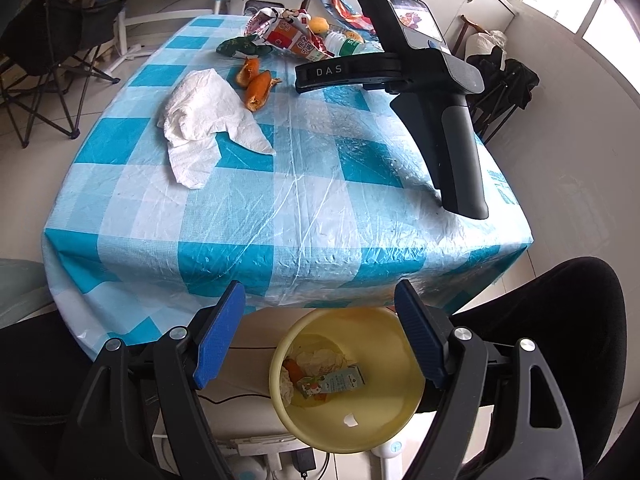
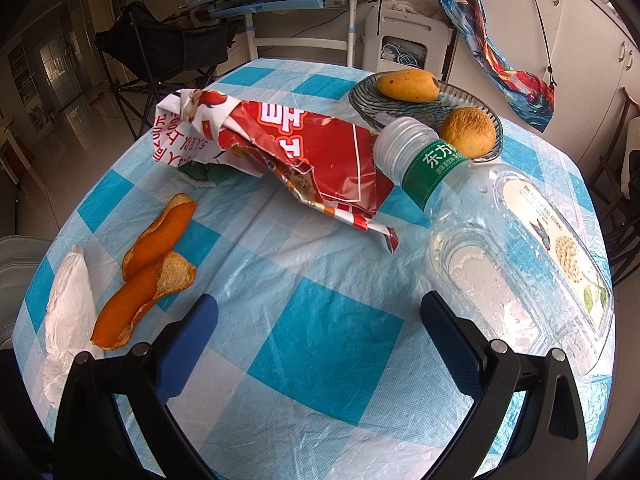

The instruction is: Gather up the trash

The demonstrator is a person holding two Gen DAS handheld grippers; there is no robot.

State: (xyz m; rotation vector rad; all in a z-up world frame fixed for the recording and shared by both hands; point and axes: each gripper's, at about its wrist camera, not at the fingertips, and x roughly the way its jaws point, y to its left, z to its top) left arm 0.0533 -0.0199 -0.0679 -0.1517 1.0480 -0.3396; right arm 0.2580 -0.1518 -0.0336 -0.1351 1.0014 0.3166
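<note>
From where I stand, the left gripper (image 1: 320,336) hangs empty with its jaws well apart, above the yellow bin (image 1: 352,432) on the floor by the near edge of the table (image 1: 280,220); the bin already holds a small carton and some scraps. Up on the checked cloth, the crumpled paper towel (image 1: 204,120) lies at about eleven o'clock from that gripper, well apart from it. The right gripper (image 2: 320,328) is also empty, jaws spread wide, poised low over the cloth amid the remaining rubbish. In its view the orange peel (image 2: 148,268) lies at about ten o'clock, just beside its left finger, long axis running from seven toward one. The torn red wrapper (image 2: 280,152) sits at twelve, further off, and the clear plastic bottle (image 2: 500,232) lies on its side at two o'clock, cap toward eleven, close by the right finger. I'd judge the right hand nearer every piece; the peel or bottle looks the likeliest next pick.
</note>
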